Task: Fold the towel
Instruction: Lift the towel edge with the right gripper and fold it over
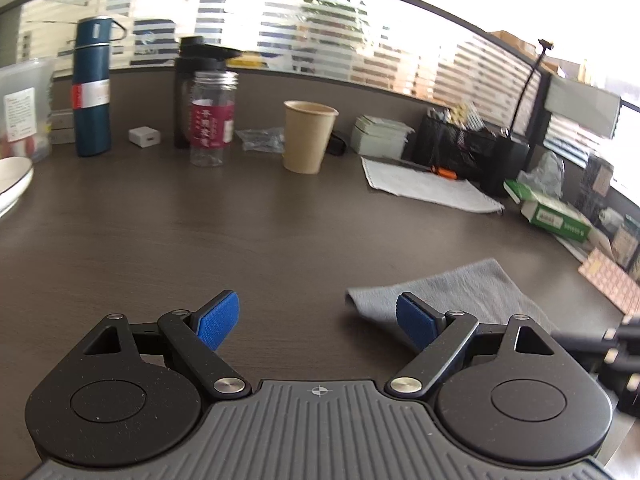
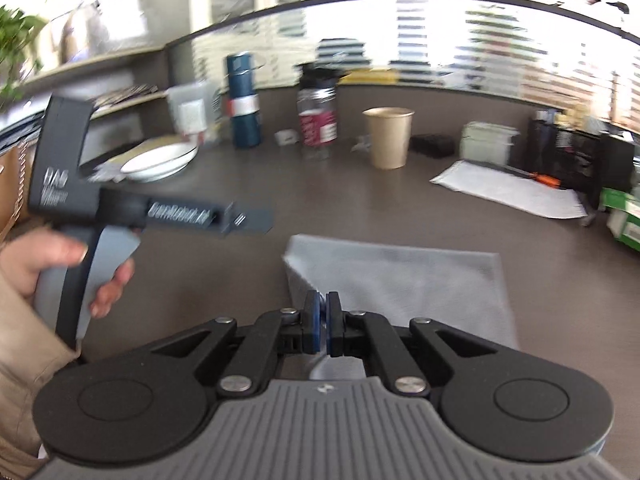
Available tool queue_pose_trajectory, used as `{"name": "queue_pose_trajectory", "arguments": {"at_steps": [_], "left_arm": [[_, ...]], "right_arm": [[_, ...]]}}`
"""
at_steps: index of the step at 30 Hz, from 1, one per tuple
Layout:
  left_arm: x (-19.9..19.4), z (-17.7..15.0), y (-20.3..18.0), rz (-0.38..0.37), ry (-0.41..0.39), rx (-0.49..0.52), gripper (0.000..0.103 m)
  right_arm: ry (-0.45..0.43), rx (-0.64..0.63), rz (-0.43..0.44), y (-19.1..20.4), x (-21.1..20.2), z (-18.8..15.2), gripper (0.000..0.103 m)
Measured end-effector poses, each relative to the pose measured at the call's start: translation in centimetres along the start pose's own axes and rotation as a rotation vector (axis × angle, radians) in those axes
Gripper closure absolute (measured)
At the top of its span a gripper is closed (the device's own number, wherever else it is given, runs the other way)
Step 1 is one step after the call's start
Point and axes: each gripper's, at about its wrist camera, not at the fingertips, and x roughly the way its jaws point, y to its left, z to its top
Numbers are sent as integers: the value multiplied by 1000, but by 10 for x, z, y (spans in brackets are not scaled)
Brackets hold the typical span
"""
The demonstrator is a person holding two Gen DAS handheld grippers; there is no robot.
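My right fingers point(image 2: 321, 322) pinch the towel point(image 2: 400, 276) by its near left corner; left fingers point(image 1: 318, 322) spread, empty, just beside

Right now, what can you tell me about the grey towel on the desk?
The grey towel is soft-looking cloth lying mostly flat on the dark desk. Its near left corner is lifted, with the edge curling up. The right gripper is shut on that corner. The left gripper is open beside it, touching nothing.
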Motion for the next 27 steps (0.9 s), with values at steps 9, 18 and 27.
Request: {"name": "queue_pose_trajectory", "arguments": {"at_steps": [9, 18, 27], "left_arm": [[12, 3, -32, -54, 17, 64, 12], [26, -4, -77, -135, 58, 160, 12], [45, -11, -106, -149, 100, 221, 12]], "right_arm": [[-78, 90, -92, -38, -24, -5, 100], [-101, 166, -159, -62, -40, -23, 100], [-173, 168, -166, -67, -61, -15, 100]]}}
